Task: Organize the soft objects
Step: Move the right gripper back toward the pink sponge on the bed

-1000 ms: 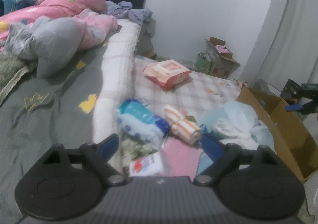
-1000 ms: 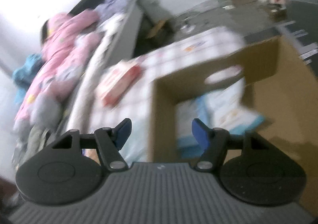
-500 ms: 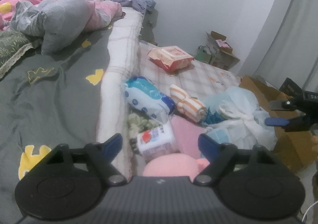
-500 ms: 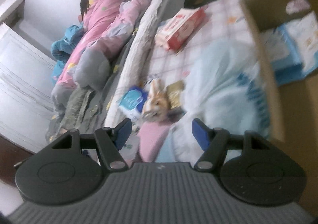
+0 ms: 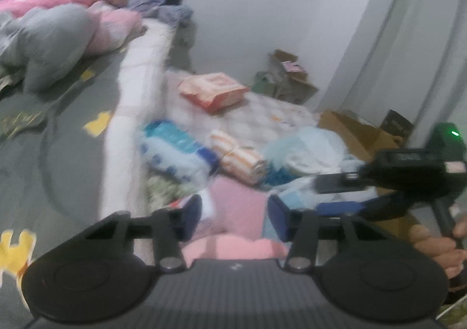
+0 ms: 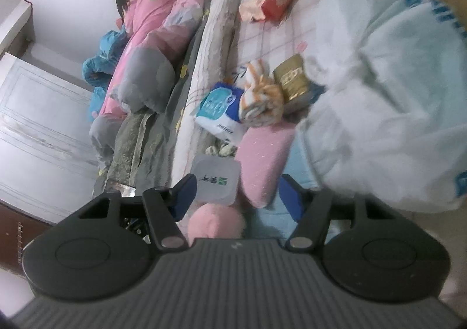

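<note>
Left wrist view: both jaws apart — checked mat [image 5: 262, 112] beside grey bed [image 5: 58, 124] (white wall [image 5: 262, 7] behind).

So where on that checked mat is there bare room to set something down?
Free: the checked mat between the red pack and the cardboard box, and the grey bedspread left of the white edge. Crowded: the near end, where blue pack, striped roll, pink pad and white bag bunch together.

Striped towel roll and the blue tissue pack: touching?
Touching. In the right wrist view the striped towel roll presses against the blue tissue pack with no gap; the blurry left wrist view agrees.
</note>
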